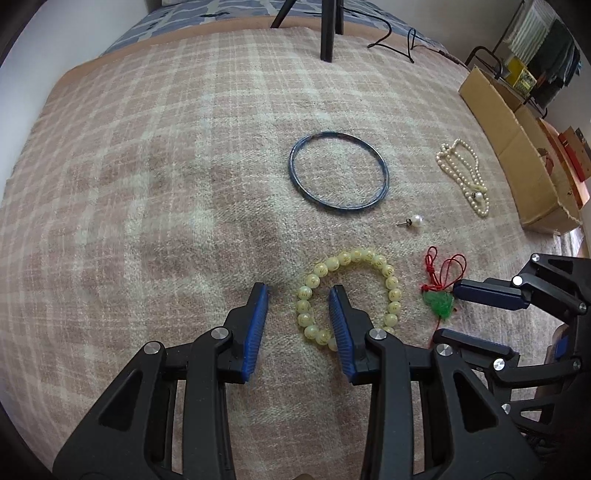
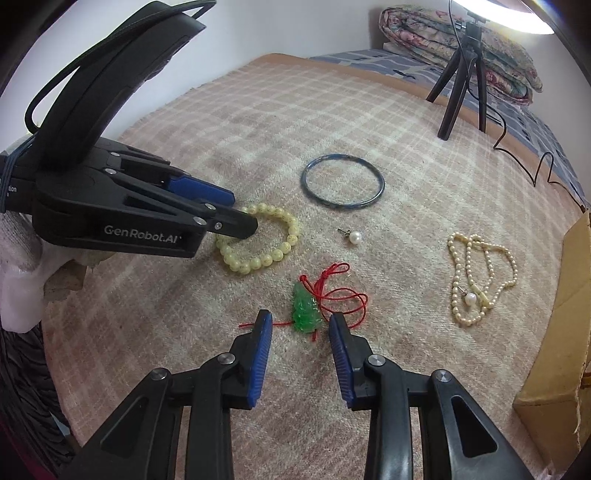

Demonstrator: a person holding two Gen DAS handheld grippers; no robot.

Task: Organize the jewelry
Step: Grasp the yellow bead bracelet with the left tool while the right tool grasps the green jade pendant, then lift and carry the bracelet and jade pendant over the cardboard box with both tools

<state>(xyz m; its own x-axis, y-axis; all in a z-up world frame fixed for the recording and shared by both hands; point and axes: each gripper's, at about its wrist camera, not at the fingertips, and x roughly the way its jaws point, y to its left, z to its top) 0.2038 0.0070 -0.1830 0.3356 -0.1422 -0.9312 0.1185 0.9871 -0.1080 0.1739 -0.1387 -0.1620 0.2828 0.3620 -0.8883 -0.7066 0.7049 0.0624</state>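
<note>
A yellow bead bracelet [image 1: 357,254] [image 2: 266,260] lies on the plaid blanket [image 1: 147,184]. My left gripper [image 1: 299,291] [image 2: 243,212] hangs low over it, open, with the bracelet's left side between the jaws and the pads not pressing on it. A green pendant on a red cord [image 1: 439,304] [image 2: 304,312] lies to its right. My right gripper [image 2: 301,315] [image 1: 448,310] is open astride the pendant, pads apart from it. Farther off lie a blue bangle [image 1: 386,173] [image 2: 343,205], a pearl earring [image 1: 416,220] [image 2: 355,236] and a pearl necklace [image 1: 447,157] [image 2: 453,295].
A cardboard box [image 1: 517,147] [image 2: 554,350] stands along the blanket's right edge. A black tripod [image 1: 328,29] [image 2: 454,92] with a trailing cable [image 2: 535,162] stands at the far end, beside a folded quilt [image 2: 461,40]. A white-gloved hand [image 2: 18,266] holds the left gripper.
</note>
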